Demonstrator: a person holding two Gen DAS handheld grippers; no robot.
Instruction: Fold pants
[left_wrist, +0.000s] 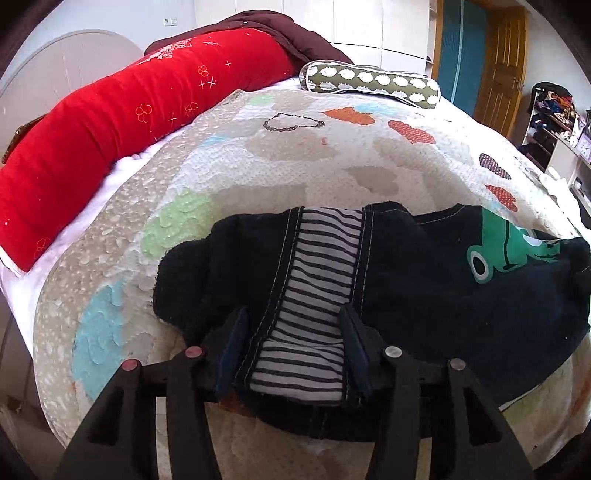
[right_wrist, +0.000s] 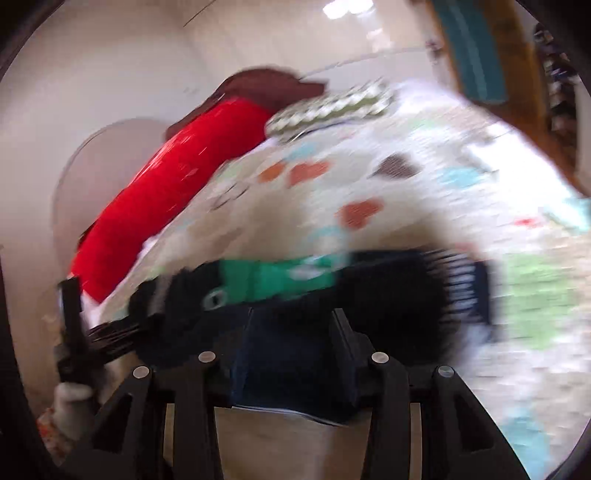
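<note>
Navy pants (left_wrist: 424, 280) bunched near the bed's (left_wrist: 258, 155) front edge, striped lining up. Left gripper (left_wrist: 295, 339) spread wide, fingers (left_wrist: 236, 339) straddling the striped waistband. Right gripper (right_wrist: 291, 354) blurred, parted, dark cloth filling the gap; grip unclear.

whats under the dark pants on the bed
The dark pants lie on the cloud-print quilt, which shows all around them. The quilt directly beneath them is covered, so anything else there can't be seen.
</note>
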